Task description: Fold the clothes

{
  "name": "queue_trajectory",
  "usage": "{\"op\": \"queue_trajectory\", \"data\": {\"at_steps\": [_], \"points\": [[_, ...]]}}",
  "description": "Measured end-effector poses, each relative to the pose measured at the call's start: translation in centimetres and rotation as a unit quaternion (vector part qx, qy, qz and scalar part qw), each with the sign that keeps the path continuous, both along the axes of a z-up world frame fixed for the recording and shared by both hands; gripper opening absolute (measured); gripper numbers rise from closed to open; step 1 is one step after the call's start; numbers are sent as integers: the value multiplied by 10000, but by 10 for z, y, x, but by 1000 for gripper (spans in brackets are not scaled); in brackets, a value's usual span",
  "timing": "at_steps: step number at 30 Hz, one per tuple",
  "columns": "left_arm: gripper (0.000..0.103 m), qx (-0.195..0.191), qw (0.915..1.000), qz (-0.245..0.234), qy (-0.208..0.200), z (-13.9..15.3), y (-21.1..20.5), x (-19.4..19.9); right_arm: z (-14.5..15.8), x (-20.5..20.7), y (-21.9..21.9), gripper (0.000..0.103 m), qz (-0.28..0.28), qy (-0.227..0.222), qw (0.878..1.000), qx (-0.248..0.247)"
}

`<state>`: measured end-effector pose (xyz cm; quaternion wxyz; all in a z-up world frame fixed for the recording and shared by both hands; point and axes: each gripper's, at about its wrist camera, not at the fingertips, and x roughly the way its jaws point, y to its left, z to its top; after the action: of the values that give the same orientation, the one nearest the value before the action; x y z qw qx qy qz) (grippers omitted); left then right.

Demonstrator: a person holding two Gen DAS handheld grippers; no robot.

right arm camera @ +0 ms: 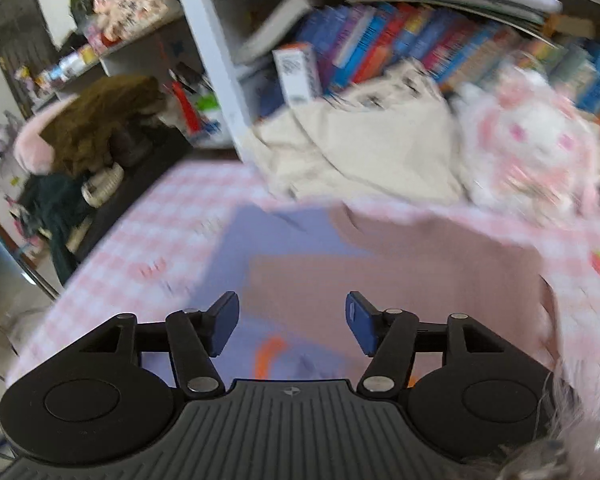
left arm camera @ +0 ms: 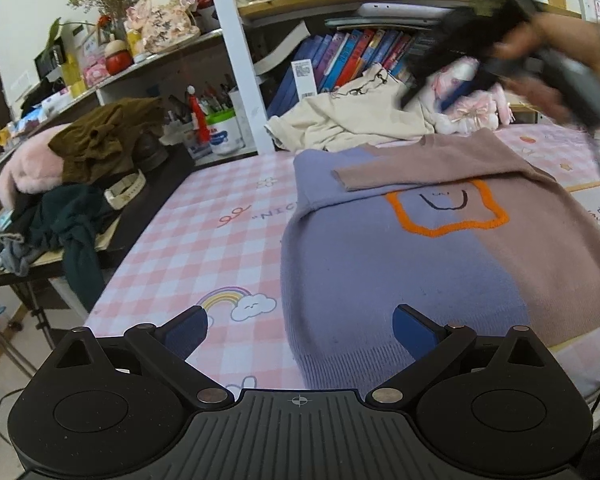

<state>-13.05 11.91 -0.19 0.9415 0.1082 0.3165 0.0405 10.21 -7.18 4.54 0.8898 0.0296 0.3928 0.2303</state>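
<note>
Left gripper (left arm camera: pixel 300 330) fingers spread wide, nothing held, low over the hem of the sweater (left arm camera: pixel 420 248). Sweater is lilac and tan w/ an orange outline, flat on the pink check bed (left arm camera: pixel 180 240), one tan sleeve folded across the chest. Right gripper (right arm camera: pixel 292 322) above it, fingers apart and empty, view blurred. Cream garment (left arm camera: pixel 352 120) heaped behind.

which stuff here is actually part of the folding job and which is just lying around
For the job:
- sweater, one sleeve folded across it
- left tongs, open
- right tongs, open

Lying about:
- cream garment
- clothes pile on side table
- plush toy
- books
</note>
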Motion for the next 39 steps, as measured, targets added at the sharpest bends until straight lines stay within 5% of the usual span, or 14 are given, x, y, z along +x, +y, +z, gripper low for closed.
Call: {"op": "queue_trajectory", "data": {"at_steps": [6,14,23,28,39], "points": [[100,-116,9996,-209,178,-7,9,19,-32,-71,-55,62,-476,246,9960,-718],[100,-191,9996,-203,105,-11,11,37,-70,-154,-111,62,-1887,944,9773,-216],[100,-1094,9915,4,700,-17,23,52,-74,-173,-114,62,-1749,920,9795,-397],[98,-1524,9841,243,880,-19,36,54,-78,-179,-122,54,-1861,992,9772,-261],[66,-1879,9742,522,1133,-28,48,60,-85,-182,-127,42,-1821,1243,9754,90]]}}
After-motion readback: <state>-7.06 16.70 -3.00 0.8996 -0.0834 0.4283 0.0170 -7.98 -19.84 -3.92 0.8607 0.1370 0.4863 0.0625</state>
